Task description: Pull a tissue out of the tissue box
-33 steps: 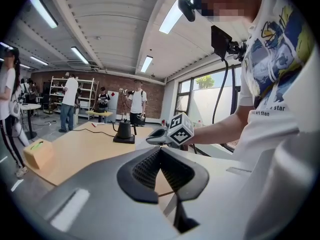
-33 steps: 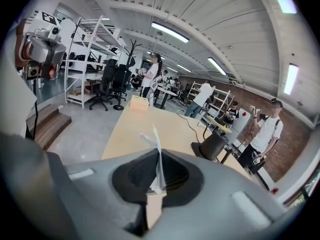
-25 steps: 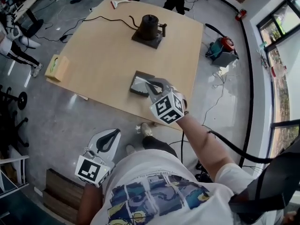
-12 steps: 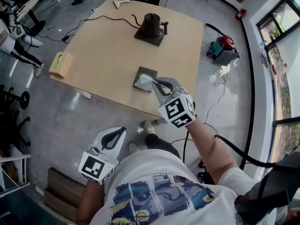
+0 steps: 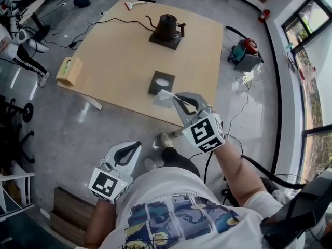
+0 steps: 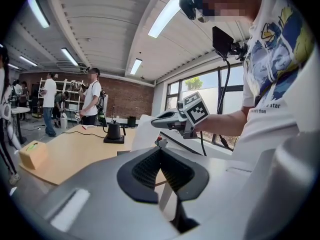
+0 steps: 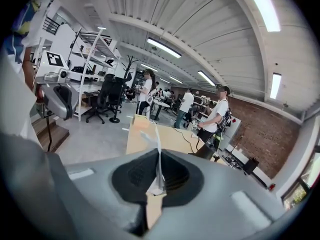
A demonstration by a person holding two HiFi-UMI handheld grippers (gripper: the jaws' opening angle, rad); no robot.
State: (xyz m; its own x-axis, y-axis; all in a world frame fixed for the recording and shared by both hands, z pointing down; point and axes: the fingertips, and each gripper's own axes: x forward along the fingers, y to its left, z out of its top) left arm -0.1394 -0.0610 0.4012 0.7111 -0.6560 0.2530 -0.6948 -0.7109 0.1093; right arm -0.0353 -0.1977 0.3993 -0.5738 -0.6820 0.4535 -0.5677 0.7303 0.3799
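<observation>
Closest in, the left gripper (image 5: 134, 146) hangs low in front of the torso, well off the table. Its jaws are pressed together on nothing, so it's not bracing anything. Next out, the right gripper (image 5: 176, 98) has its jaws clamped on the tissue (image 5: 162, 96). In the right gripper view the sheet is pinched right down the middle of the pads, with a corner poking back toward the camera and the rest standing out past the tips. So the job now, I'd say, is just finishing the pull cleanly: hold the squeeze steady and draw up and back toward the body in one smooth line, no yanking. Nothing is pinning the tissue box (image 5: 162, 82), so a snatch could drag it or tear the sheet. From the head view the tissue floats over the near edge of the table (image 5: 119, 51), just this side of the box. As far as I can tell it's clear of the opening, where a bit of white shows. The box itself sits just beyond the jaws, toward that near edge. Farther back there's a dark kettle (image 5: 167, 27) on its base, and a yellowish box (image 5: 69, 70) at the table's left corner, well apart from everything else.
</observation>
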